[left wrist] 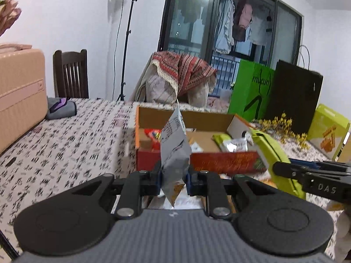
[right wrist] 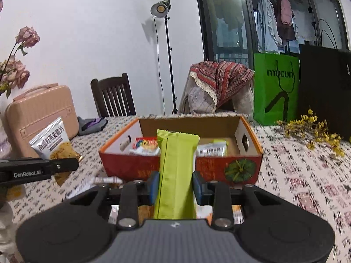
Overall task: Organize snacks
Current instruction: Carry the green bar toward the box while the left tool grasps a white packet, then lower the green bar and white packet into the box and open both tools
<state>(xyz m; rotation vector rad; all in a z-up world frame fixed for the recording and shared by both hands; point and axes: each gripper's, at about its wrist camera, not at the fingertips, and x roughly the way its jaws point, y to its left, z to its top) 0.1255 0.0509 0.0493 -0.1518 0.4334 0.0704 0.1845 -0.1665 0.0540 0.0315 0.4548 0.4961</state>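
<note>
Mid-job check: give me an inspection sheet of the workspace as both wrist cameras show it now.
Surface: table under a patterned cloth.
Job's things: open cardboard box holding several snack packets; silver snack bag and green snack packet both held short of the box.
Clutter: pink case, grey pouch, yellow dried flowers, green paper bag, black bag, small wrapped item on the cloth.
Grippers: left gripper shut on the silver bag; right gripper shut on the green packet.
Cables: lamp cord along the wall.
Surroundings: lamp stand, wooden chair, cloth-draped chair, window with hanging laundry.
</note>
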